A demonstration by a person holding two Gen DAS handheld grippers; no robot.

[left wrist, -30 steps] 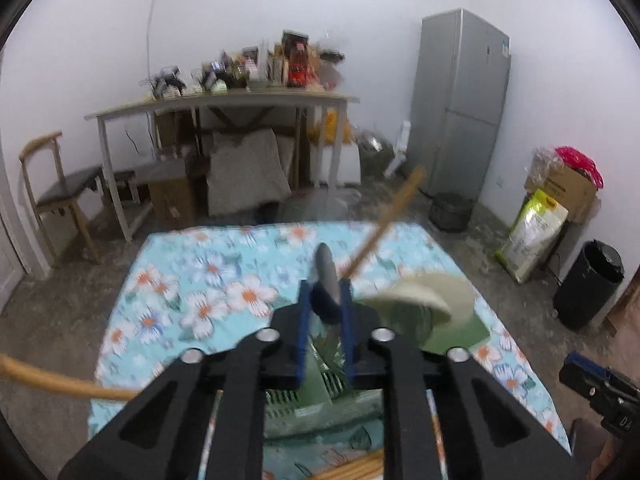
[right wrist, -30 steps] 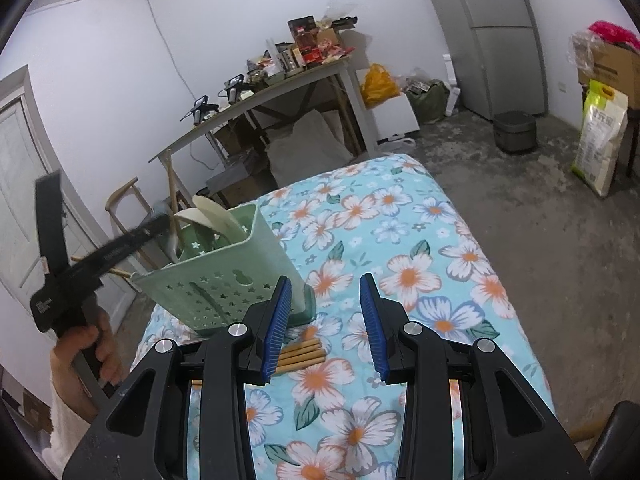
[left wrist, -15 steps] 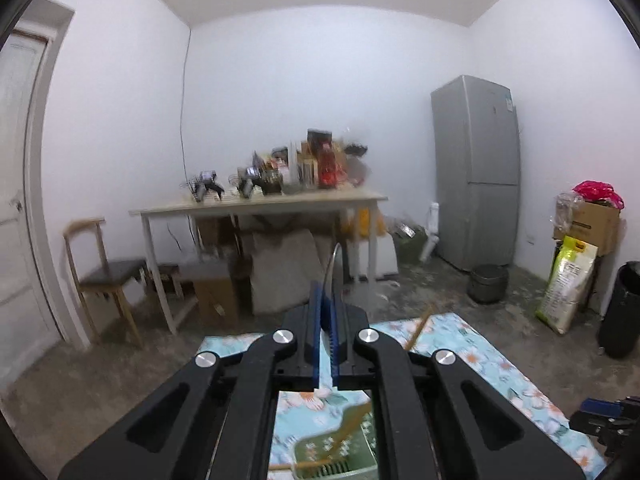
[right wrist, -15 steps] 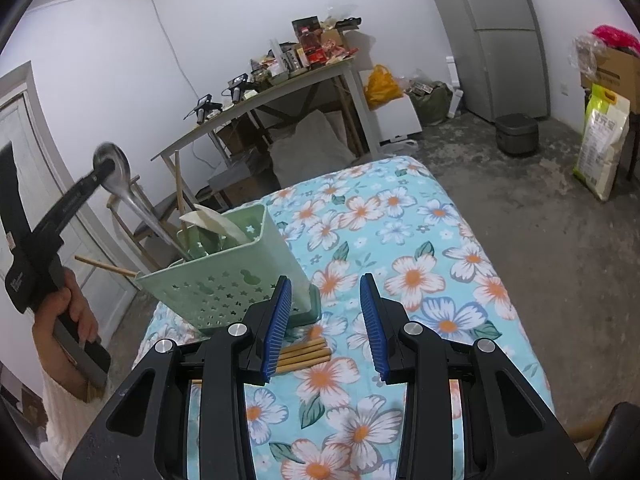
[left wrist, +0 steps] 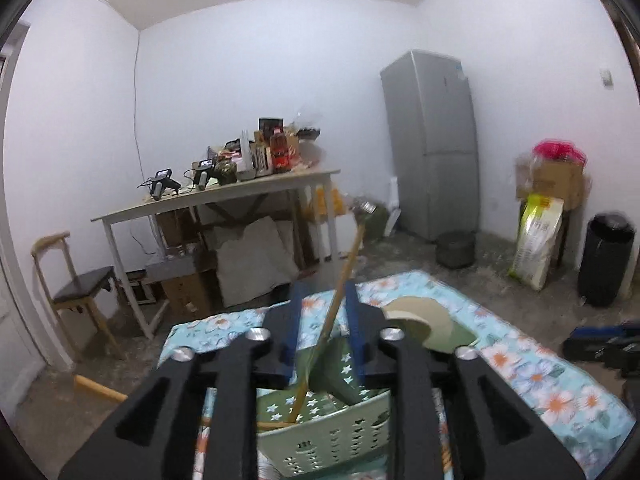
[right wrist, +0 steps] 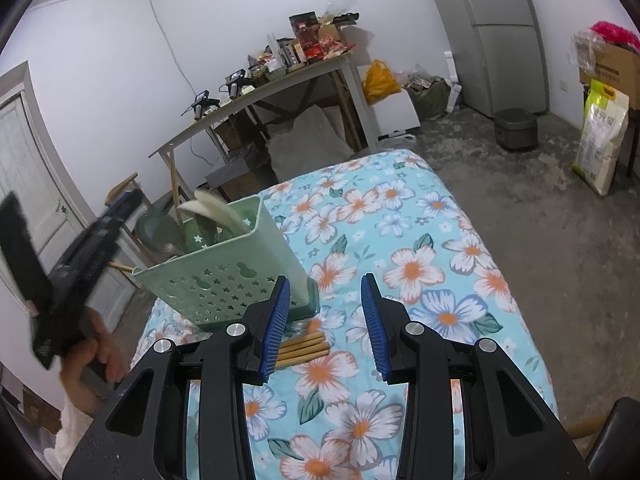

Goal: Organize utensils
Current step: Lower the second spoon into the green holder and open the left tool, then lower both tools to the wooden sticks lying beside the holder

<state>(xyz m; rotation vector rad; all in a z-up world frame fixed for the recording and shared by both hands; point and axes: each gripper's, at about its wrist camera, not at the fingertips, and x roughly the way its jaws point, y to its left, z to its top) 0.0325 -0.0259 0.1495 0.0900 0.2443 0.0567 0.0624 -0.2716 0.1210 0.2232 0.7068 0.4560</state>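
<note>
At the left edge of the right wrist view, a person's hand (right wrist: 94,354) in a pale sleeve grips the handle of the left gripper (right wrist: 132,200), which is blurred and reaches toward the top of the green utensil holder (right wrist: 224,280). In the left wrist view the blue pads of that left gripper (left wrist: 322,328) stand apart and its jaws are opening; a wooden chopstick (left wrist: 340,300) runs up through the gap between them, leaning to the right, its lower end down inside the holder (left wrist: 332,436), and the pads do not press on it. The perforated holder, cut with stars, stands on the floral tablecloth (right wrist: 400,240) near the table's left side, and holds a dark green ladle (right wrist: 154,228), a cream rice paddle (right wrist: 212,210), the bowl of a metal spoon (right wrist: 172,249) and the upright chopstick (right wrist: 175,196). Just in front of the holder's base a small bundle of wooden chopsticks (right wrist: 302,350) lies flat on the cloth, partly hidden behind the left finger of the right gripper (right wrist: 325,328). That right gripper hovers above the cloth with its jaws spread and nothing between them. Farther back stands a cluttered white side table (right wrist: 280,80) with a wooden chair (left wrist: 72,280) to its left, then a grey refrigerator (left wrist: 432,144), a dark pot (right wrist: 514,128) on the concrete floor, a yellow-green rice sack (right wrist: 602,136) and a black bin (left wrist: 606,256) at the far right.
</note>
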